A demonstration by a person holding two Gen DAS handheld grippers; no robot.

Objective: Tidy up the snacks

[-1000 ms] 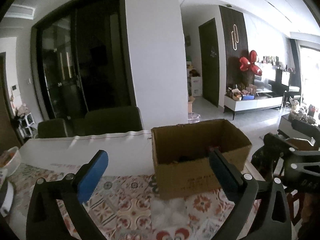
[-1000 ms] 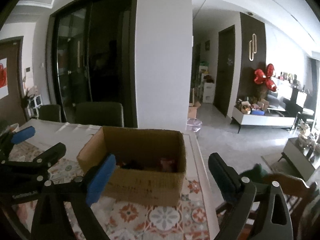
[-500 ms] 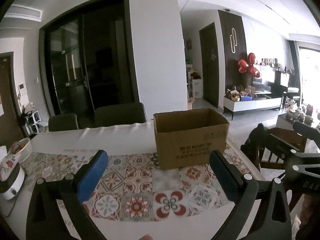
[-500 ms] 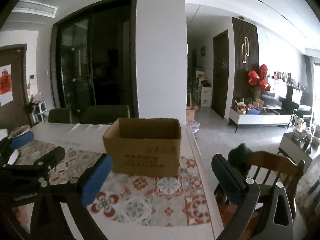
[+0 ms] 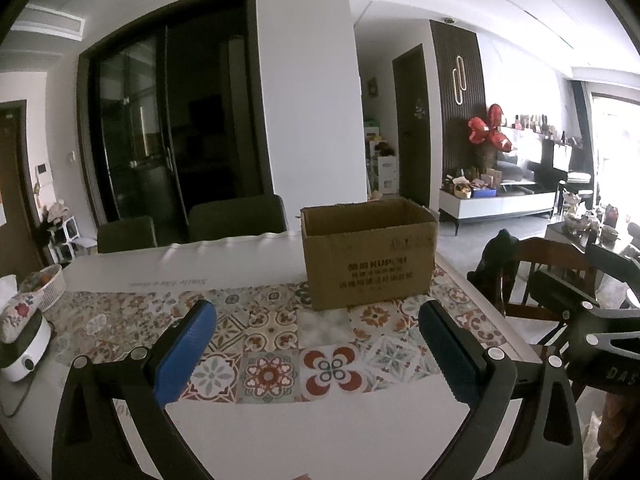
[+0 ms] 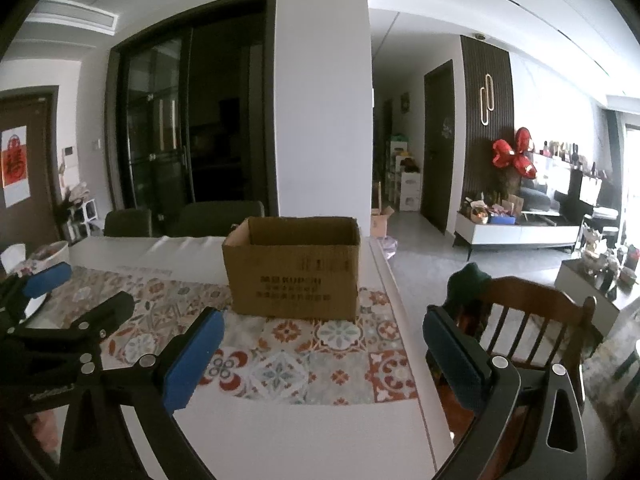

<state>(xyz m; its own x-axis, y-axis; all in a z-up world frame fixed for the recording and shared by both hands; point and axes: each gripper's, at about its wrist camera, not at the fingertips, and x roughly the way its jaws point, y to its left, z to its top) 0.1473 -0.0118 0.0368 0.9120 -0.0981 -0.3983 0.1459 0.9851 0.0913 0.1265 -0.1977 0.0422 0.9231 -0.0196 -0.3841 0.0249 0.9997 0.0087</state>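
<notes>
Left gripper (image 5: 318,334): held above the near part of the table, blue-padded fingers (image 5: 185,350) spread wide, nothing between them.
Right gripper (image 6: 320,344): held at the table's right edge, fingers (image 6: 194,356) likewise spread wide and empty; right finger out past the edge, in front of the wooden chair (image 6: 532,320).
Cardboard box (image 5: 368,254): stood upright, top open, on the far right part of the patterned tablecloth (image 5: 276,340), well apart from both grippers; contents hidden from these angles.
Snacks: none made out in either view.
Table (image 5: 312,432): white, bare along the near edge.
Far left of table: white appliance (image 5: 22,344) and small basket (image 5: 46,286).
Behind table: two dark chairs (image 5: 236,218).
</notes>
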